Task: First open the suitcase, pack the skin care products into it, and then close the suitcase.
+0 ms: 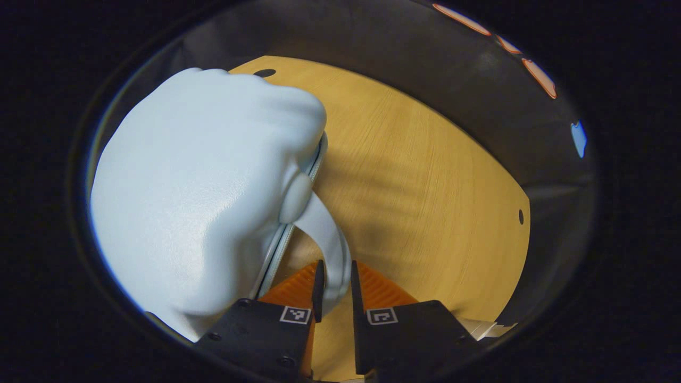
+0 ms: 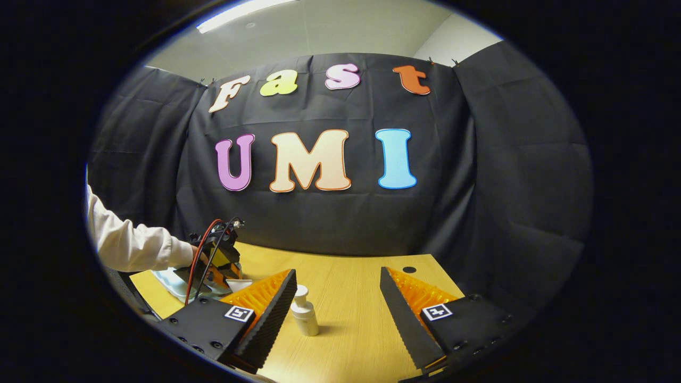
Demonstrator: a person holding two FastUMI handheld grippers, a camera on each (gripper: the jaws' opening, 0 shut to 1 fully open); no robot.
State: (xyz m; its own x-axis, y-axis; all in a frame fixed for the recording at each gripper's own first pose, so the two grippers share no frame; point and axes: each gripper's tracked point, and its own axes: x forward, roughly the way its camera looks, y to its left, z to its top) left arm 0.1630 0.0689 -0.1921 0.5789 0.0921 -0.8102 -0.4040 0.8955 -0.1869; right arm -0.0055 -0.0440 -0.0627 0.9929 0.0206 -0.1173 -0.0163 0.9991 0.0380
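Gripping the case [image 1: 202,197] handle [image 1: 332,250], left gripper [image 1: 335,290] begins opening — bottle [image 2: 304,311] unpacked between right gripper's [image 2: 338,314] open jaws.

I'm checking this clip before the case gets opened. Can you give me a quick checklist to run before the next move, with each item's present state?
1. Left claw closed on the suitcase handle: ok, both fingers press the strap.
2. Suitcase resting on the table: ok.
3. Suitcase opened: not ok, the zipper seam looks closed along the edge.
4. Right claw free: ok, open and holding nothing.
5. Skin care bottle upright and within reach: ok, it stands on the table between the right claw's fingers, untouched.
6. Other products to pack: cannot tell.
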